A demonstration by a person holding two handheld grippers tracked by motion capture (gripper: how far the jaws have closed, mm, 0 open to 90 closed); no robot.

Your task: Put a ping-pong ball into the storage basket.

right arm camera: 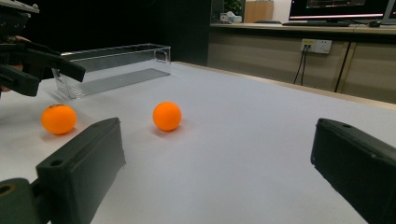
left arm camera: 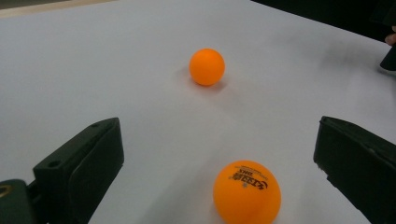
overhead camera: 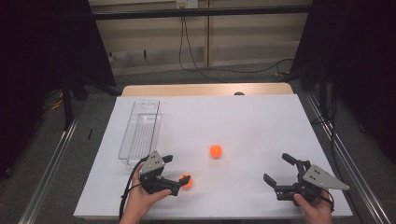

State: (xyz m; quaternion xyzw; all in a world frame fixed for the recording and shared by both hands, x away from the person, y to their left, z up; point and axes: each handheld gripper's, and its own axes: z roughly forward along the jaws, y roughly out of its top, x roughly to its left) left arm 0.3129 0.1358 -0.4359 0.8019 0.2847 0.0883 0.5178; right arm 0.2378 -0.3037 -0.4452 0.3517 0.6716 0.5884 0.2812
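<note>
While the near orange ball (left arm camera: 247, 192) is sitting on the white table (overhead camera: 261, 121) between the left gripper (overhead camera: 179, 173)'s spread, untouching jaws, its printed logo is facing up; the second ball (overhead camera: 215, 150) is lying farther off, and the right gripper (overhead camera: 278, 169) is hovering wide open.

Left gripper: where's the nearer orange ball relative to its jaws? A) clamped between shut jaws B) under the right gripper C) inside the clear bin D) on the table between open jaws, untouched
D: the left gripper has its jaws spread wide, and the nearer orange ball sits on the white table between them, touching neither.
</note>
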